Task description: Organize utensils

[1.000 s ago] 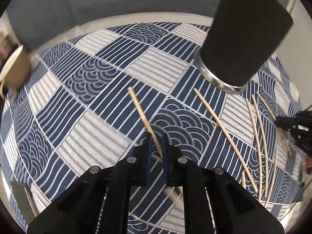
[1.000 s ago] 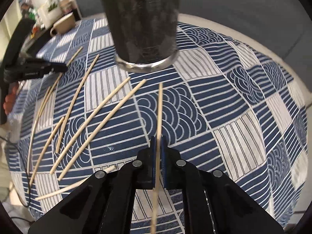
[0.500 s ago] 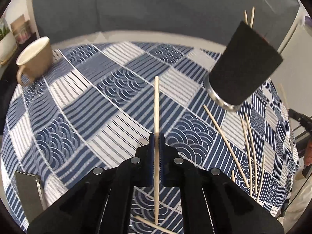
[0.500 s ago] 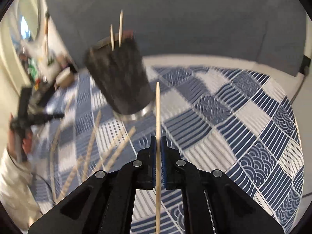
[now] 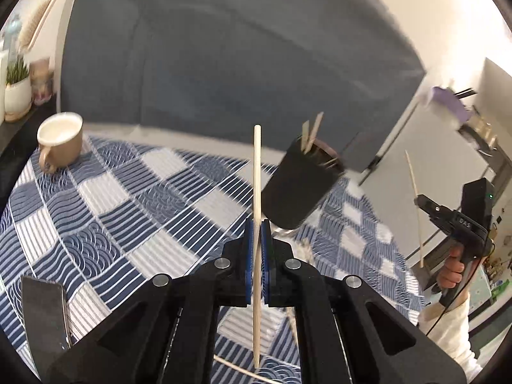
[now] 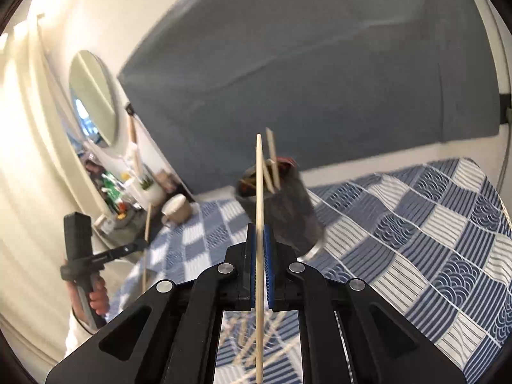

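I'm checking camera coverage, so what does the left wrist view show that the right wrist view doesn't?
Only the left wrist view shows a dark phone-like slab lying on the cloth and the right gripper from outside.

Only the right wrist view shows a round mirror and the left gripper from outside.

Both show the black cup holding chopsticks, the mug, the plant pot, and a chopstick pinched upright in each gripper.

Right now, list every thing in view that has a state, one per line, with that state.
Left tongs: shut on a chopstick, held upright.
Right tongs: shut on another chopstick, held upright.
Black cup: standing on the tablecloth, with a few chopsticks poking out.
Mug: upright on the tablecloth; contents cannot be seen.
Loose chopsticks: lying flat on the tablecloth, blurred.
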Action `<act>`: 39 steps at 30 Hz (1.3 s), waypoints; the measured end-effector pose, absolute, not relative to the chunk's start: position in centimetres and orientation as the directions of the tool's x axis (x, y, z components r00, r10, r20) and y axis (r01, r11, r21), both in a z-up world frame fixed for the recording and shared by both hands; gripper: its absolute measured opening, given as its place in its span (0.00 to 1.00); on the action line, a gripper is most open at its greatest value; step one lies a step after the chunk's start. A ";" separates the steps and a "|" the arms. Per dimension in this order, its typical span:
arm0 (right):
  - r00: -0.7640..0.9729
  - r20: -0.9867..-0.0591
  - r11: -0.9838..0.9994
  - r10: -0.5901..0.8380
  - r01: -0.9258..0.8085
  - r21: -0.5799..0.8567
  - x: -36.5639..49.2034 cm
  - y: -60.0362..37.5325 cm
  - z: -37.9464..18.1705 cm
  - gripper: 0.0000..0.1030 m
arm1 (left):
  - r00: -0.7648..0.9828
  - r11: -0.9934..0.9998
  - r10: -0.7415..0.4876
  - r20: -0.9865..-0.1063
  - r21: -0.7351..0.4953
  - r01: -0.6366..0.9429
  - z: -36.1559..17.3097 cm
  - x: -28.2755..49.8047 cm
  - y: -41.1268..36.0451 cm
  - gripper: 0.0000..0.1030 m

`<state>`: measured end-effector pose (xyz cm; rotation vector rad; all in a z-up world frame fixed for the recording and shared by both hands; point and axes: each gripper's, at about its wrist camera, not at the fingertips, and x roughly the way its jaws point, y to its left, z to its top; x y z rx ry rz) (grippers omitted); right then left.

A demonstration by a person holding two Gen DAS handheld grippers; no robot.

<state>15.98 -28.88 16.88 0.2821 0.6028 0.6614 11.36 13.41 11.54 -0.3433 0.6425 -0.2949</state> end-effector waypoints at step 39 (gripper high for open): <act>0.719 0.173 0.530 0.673 -0.632 0.566 29.2 -27.8 17.2 0.05 | 0.781 0.588 -0.587 0.212 -0.551 0.592 15.0 27.3 10.1 0.05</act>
